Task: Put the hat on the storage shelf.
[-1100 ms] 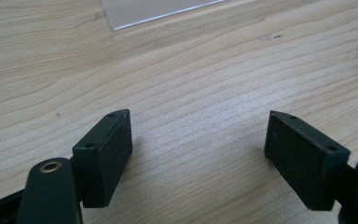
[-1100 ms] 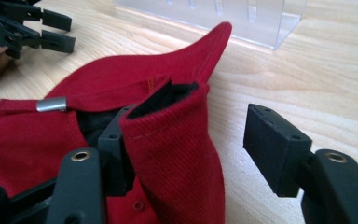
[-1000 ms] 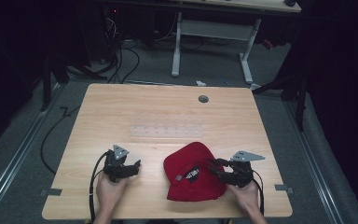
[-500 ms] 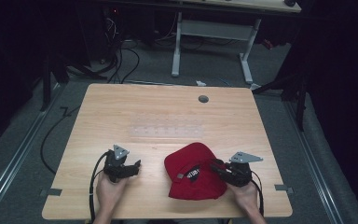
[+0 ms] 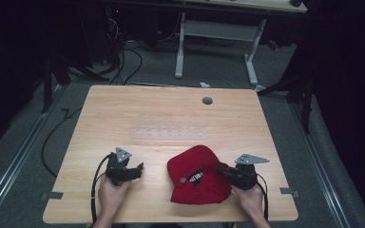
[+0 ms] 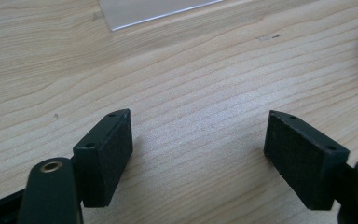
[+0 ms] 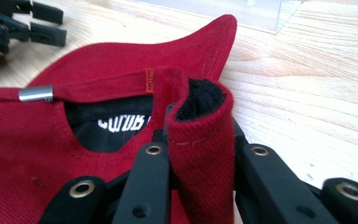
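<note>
Between the jaws of the right gripper (image 7: 200, 154) sits a pinched fold of the red cap (image 5: 197, 178); the jaws have just been closing and now clamp the cloth by its rear edge. Ahead of that claw the cap lies flat, showing a metal strap tip (image 7: 36, 93) and a black inner label. Well apart from it, the left gripper (image 6: 198, 154) rests with jaws wide, nothing between them but bare table (image 5: 171, 114). Beyond both claws the wood stretches open to the far edge.
</note>
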{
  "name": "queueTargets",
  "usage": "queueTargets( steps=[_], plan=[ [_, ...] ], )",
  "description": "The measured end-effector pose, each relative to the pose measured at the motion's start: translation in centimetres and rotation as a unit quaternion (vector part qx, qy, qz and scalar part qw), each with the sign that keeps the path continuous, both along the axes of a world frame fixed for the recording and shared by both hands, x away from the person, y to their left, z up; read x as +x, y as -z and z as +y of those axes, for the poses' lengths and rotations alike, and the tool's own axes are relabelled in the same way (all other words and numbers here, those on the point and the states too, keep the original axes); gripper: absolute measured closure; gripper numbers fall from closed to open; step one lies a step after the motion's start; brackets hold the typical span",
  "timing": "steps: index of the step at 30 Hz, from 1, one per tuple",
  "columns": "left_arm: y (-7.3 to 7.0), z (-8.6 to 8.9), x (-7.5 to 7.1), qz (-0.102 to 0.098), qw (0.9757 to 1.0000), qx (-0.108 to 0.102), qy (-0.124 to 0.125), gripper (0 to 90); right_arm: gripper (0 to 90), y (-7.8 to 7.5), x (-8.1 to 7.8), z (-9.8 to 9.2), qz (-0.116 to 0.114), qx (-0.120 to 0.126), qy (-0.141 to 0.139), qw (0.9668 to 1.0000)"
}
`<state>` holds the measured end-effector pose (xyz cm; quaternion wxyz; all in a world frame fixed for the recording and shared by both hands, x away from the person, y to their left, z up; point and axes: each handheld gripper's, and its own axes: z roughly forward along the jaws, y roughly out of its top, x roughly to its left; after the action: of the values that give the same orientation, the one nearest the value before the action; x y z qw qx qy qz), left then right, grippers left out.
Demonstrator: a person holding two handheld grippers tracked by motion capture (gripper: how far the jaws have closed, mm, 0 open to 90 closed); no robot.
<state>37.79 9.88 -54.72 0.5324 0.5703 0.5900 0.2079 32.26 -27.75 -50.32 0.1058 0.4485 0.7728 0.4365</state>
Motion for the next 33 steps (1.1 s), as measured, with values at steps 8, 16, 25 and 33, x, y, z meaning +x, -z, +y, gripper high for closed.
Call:
queueTargets(
  steps=[8, 16, 25, 33],
  plan=[
    [0.0, -0.1, 0.0, 0.000, 1.0000, 0.001, -0.004, 23.7, 81.6, 0.1, 0.2, -0.3, 0.006, 0.020, 0.001, 0.9998],
    [0.0, -0.1, -0.2, 0.002, 1.0000, 0.001, 0.005, 23.2, 82.3, -0.3, 0.3, -0.5, 0.018, 0.040, -0.002, 0.9990],
    [-0.5, -1.1, -1.8, -0.018, 0.9987, 0.017, 0.045, 24.1, 82.5, -1.7, 0.4, -0.7, 0.025, 0.062, -0.002, 0.9978],
    [-2.2, -2.5, -3.8, -0.037, 0.9944, 0.007, 0.099, 22.0, 82.6, -2.7, 0.8, -1.2, 0.032, 0.070, 0.011, 0.9969]
  ],
)
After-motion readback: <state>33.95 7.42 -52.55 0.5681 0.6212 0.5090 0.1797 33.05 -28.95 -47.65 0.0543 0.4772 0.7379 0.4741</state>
